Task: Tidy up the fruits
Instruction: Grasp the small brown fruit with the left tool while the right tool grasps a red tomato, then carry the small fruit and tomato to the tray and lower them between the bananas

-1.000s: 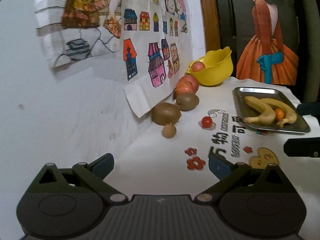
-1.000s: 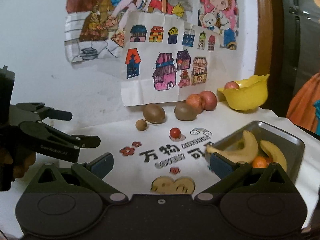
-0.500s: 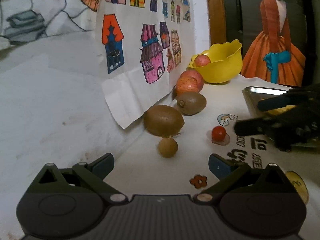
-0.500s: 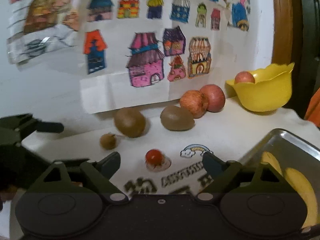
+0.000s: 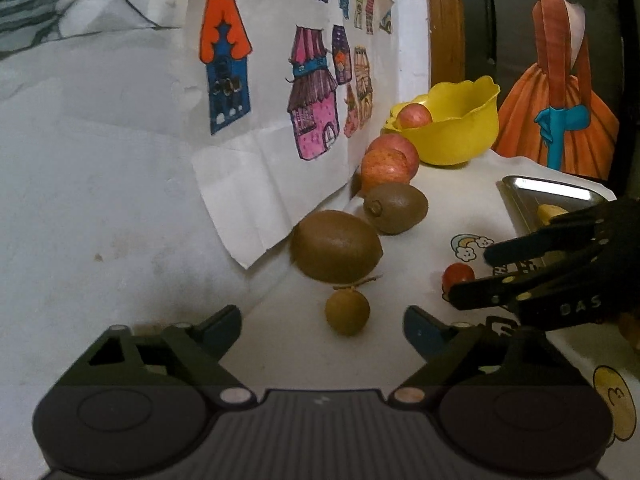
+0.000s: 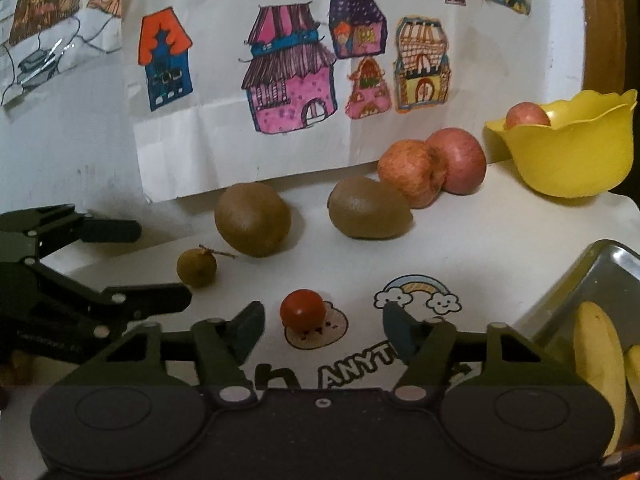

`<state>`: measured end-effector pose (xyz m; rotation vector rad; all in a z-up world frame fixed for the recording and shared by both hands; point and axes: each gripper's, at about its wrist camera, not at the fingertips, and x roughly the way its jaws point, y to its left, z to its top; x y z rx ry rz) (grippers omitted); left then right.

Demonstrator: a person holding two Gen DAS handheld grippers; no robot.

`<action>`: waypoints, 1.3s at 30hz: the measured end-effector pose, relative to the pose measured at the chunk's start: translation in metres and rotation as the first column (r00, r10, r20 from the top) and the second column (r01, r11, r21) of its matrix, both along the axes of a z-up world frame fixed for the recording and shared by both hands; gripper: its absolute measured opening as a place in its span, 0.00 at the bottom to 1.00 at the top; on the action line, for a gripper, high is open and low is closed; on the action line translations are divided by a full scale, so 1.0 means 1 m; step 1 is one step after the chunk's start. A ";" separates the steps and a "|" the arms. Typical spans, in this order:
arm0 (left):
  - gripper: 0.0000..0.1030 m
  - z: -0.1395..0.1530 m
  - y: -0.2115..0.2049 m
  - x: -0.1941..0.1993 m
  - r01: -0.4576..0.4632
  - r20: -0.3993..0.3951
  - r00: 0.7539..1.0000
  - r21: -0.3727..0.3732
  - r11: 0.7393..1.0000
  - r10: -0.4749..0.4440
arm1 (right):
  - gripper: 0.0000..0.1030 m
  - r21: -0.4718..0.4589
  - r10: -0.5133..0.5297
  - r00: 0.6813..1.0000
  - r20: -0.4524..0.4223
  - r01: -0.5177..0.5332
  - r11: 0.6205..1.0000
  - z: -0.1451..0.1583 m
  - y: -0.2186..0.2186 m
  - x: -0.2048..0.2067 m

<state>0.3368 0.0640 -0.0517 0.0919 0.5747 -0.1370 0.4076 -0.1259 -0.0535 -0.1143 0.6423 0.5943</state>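
Two matte black bodies are being shown. On the left hand-held gripper, a ribbed grey centre panel, round side discs, silvery pivot pins and blue-tipped fingers are being displayed. On the right hand-held gripper, matching linkage arms, pale rivets and faint embossed lettering are being seen.

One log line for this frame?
left hand-held gripper: open, facing longan | right hand-held gripper: open, facing cherry tomato | nothing held

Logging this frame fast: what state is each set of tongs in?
Left tongs: open, holding nothing, longan ahead.
Right tongs: open, holding nothing, cherry tomato between.
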 end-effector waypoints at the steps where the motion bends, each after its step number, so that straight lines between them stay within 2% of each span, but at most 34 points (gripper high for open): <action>1: 0.82 0.000 -0.001 0.001 0.003 -0.004 1.000 -0.002 1.000 -0.003 | 0.58 -0.002 0.008 1.000 -0.004 -0.008 1.000 -0.001 0.002 0.001; 8: 0.60 -0.001 -0.005 0.009 0.025 -0.030 0.999 -0.026 0.999 -0.026 | 0.41 -0.009 0.024 1.000 0.001 -0.024 1.000 -0.002 0.008 0.004; 11: 0.54 -0.001 -0.006 0.010 0.032 -0.036 0.999 -0.037 0.999 -0.034 | 0.37 -0.008 0.023 1.000 0.004 -0.023 1.000 -0.002 0.008 0.003; 15: 0.40 -0.001 -0.009 0.014 0.044 -0.050 0.998 -0.042 0.998 -0.046 | 0.33 -0.001 0.013 1.000 0.008 -0.013 1.000 -0.003 0.007 0.003; 17: 0.36 -0.002 -0.010 0.015 0.048 -0.052 0.997 -0.041 0.998 -0.050 | 0.27 0.003 0.010 1.000 0.008 -0.010 1.000 -0.002 0.007 0.003; 19: 0.30 -0.002 -0.012 0.016 0.054 -0.054 0.997 -0.039 0.998 -0.056 | 0.27 0.004 0.009 1.000 0.011 -0.009 1.000 -0.003 0.007 0.002; 29: 0.28 -0.003 -0.021 0.010 0.079 -0.057 0.995 -0.048 0.996 -0.082 | 0.26 0.015 0.012 1.000 0.007 -0.012 1.000 -0.003 0.002 -0.008; 39: 0.28 0.006 -0.051 -0.013 0.138 -0.042 0.989 -0.062 0.988 -0.141 | 0.26 0.032 -0.027 0.999 0.024 0.026 0.999 0.008 -0.025 -0.041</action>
